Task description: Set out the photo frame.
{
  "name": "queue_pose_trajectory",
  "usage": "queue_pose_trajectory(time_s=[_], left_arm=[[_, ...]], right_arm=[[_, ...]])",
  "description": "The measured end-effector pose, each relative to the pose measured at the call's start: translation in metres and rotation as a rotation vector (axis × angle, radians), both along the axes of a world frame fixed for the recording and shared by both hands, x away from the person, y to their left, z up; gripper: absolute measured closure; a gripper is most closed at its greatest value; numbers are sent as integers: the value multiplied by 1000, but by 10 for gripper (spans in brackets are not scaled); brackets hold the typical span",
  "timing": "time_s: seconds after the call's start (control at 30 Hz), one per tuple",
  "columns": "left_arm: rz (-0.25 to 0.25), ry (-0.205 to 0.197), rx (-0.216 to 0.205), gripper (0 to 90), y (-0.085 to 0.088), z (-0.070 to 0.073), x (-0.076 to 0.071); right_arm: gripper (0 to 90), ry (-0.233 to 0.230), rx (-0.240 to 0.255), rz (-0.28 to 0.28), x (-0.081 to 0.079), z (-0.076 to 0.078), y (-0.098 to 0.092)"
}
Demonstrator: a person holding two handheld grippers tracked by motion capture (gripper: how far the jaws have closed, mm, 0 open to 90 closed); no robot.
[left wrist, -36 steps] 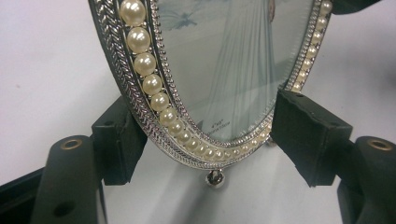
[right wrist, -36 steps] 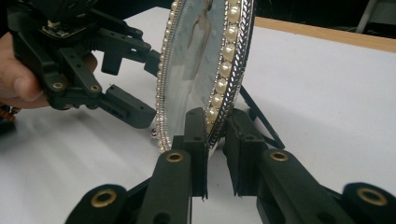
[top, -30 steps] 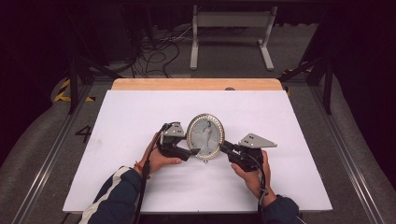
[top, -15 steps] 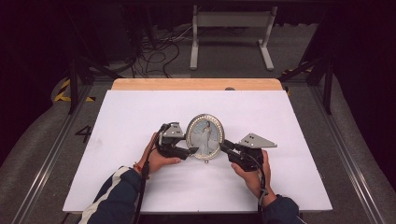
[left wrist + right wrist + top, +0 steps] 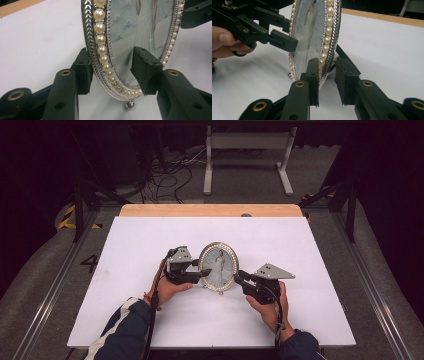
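Observation:
An oval picture frame [image 5: 218,266] with a pearl and silver rim [image 5: 101,40] stands upright at the middle of the white table [image 5: 150,245], holding a photo of a figure in a long dress. My left gripper [image 5: 204,272] straddles its left rim. Its jaws have just been closing; the rear pad [image 5: 82,70] is at the rim's back and the front pad [image 5: 143,70] stands a little off the glass. My right gripper [image 5: 237,279] holds the frame's right rim [image 5: 328,30], pads on front and back, jaws eased slightly wider. The left gripper [image 5: 289,35] appears across the frame.
A wooden strip [image 5: 210,210] runs along the table's far edge. Beyond it lie cables [image 5: 170,180] and a white metal stand [image 5: 247,150] on the dark floor. Metal rails [image 5: 380,295] flank the table. The person's sleeves [image 5: 125,330] enter from the near edge.
The left gripper's jaws have narrowed around the frame's left rim. Both hands and the frame stay where they were.

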State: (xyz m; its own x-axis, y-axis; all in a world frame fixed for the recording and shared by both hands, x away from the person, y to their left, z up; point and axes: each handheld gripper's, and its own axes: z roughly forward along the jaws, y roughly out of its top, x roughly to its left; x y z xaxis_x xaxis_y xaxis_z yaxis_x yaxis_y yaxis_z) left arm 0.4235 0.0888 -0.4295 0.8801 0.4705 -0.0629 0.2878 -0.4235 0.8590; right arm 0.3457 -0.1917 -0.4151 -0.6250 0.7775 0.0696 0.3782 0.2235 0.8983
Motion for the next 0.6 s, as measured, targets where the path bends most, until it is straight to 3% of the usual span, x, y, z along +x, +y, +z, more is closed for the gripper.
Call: queue_pose_trajectory(time_s=[0.4, 0.6], left_arm=[[3, 5, 24, 588, 1, 1, -6], [3, -12, 50, 604, 2, 1, -10]], right_arm=[[746, -1, -9, -3, 4, -2, 4], [745, 5, -2, 0, 9, -2, 4]])
